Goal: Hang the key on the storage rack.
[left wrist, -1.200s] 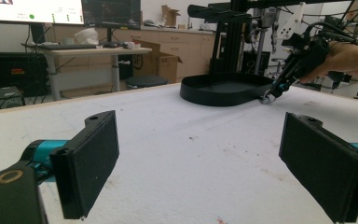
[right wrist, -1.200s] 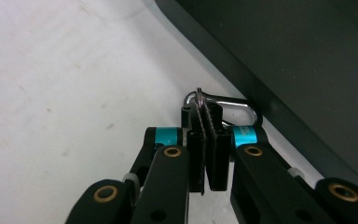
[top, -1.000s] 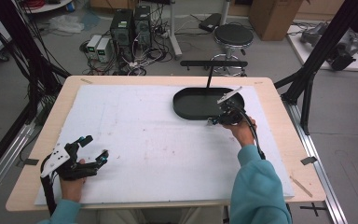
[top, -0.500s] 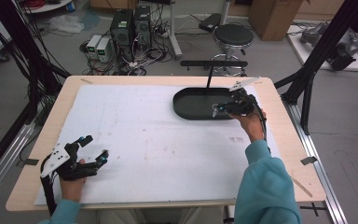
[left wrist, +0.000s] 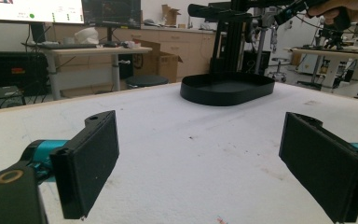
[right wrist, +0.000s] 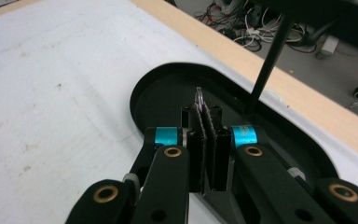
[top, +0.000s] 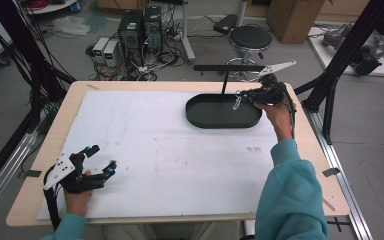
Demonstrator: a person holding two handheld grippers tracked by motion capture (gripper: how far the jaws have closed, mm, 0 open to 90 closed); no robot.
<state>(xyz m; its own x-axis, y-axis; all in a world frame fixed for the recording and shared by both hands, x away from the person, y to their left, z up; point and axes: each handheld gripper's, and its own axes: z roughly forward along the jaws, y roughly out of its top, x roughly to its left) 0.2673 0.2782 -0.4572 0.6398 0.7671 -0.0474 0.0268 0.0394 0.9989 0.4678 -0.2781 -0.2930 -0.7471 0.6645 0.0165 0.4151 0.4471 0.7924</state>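
Note:
A black oval tray (top: 200, 120) (left wrist: 200, 95) (right wrist: 140, 93) lies at the far right of the white mat. From its far side a thin black post (top: 225, 82) (right wrist: 268, 60) rises to a horizontal bar (top: 228, 67). My right gripper (top: 241, 95) (right wrist: 208, 112) hovers above the tray's right end, just under the bar, shut on a small thin silvery metal loop (top: 237, 101) (right wrist: 198, 97) whose edge pokes out past the pads. My left gripper (top: 102, 159) (left wrist: 200, 158) rests on the mat at the near left, open, with nothing between its jaws.
The white mat (top: 155, 145) covers most of the wooden table (top: 330, 165). Behind the table stand a black stool (top: 250, 37), computer boxes (top: 140, 25) and tangled cables on the floor. Black frame struts (top: 345, 55) stand to the right.
My right gripper has risen from inside the tray toward the bar, carrying the metal loop. The left gripper has stayed where it was.

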